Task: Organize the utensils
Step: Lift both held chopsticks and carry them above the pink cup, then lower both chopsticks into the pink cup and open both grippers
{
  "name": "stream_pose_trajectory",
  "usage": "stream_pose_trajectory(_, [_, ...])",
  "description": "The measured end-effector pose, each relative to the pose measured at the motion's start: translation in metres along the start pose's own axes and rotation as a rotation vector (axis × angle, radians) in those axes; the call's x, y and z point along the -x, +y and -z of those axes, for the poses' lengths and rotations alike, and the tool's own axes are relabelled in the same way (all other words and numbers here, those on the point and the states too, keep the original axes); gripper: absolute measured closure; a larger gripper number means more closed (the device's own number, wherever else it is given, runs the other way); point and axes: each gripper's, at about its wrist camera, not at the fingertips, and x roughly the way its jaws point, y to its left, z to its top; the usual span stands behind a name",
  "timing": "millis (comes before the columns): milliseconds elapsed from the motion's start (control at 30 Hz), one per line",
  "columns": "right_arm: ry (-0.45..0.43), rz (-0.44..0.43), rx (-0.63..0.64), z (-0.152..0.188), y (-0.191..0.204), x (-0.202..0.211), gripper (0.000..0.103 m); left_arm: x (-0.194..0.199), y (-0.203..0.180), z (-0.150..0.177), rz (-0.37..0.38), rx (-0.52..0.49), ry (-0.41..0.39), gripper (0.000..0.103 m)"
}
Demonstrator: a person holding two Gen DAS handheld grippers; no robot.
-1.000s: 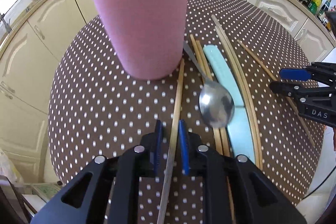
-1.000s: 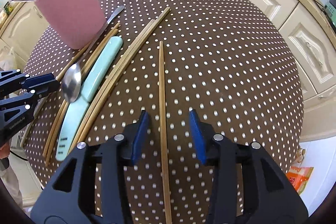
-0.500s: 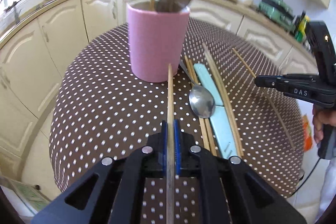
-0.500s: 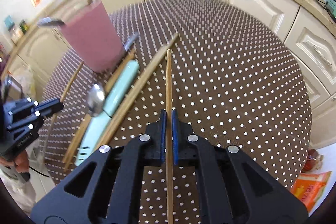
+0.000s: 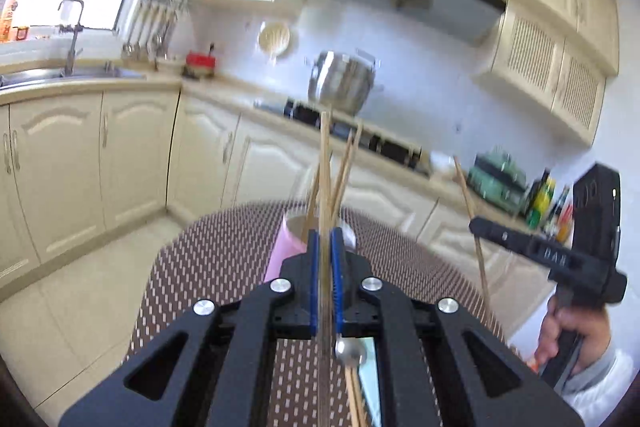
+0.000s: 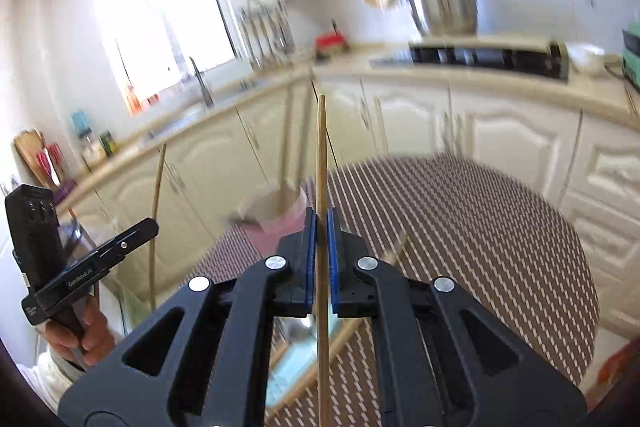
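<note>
My left gripper (image 5: pixel 324 239) is shut on a wooden chopstick (image 5: pixel 325 163) that points up, lifted above the table. My right gripper (image 6: pixel 321 219) is shut on another wooden chopstick (image 6: pixel 320 155), also raised and pointing up. The pink cup (image 5: pixel 284 247) stands on the dotted table (image 5: pixel 216 259) ahead of both grippers, with chopsticks standing in it; it also shows in the right wrist view (image 6: pixel 276 215). A metal spoon (image 5: pixel 350 351), a mint-green utensil (image 5: pixel 370 379) and more chopsticks lie on the table under the left gripper.
Each view shows the other hand-held gripper with its chopstick: the right one (image 5: pixel 536 247) and the left one (image 6: pixel 100 259). Kitchen cabinets (image 6: pixel 500 139), a stove with a steel pot (image 5: pixel 344 83) and a sink tap (image 5: pixel 72 39) ring the table.
Both grippers closed on a chopstick lying on the table, then lifted and tilted up, so the views now face the kitchen walls instead of the tabletop.
</note>
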Motion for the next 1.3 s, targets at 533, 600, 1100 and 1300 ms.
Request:
stream_pose_trajectory(533, [-0.322, -0.097, -0.012, -0.064, 0.024, -0.074, 0.097, -0.062, -0.01, -0.076, -0.005, -0.007, -0.338, 0.097])
stream_pose_trajectory(600, [-0.345, -0.107, -0.018, -0.067, 0.023, -0.082, 0.097, -0.07, -0.002, -0.08, -0.001, 0.028, -0.35, 0.097])
stream_pose_trajectory(1100, [-0.354, -0.119, -0.013, -0.057, 0.013, -0.132, 0.097, -0.11, 0.006, -0.07, 0.011, 0.03, -0.403, 0.097])
stream_pose_trajectory(1300, [-0.318, -0.104, -0.015, -0.043, 0.008, -0.135, 0.097, -0.107, 0.009, -0.054, 0.004, -0.01, -0.356, 0.097])
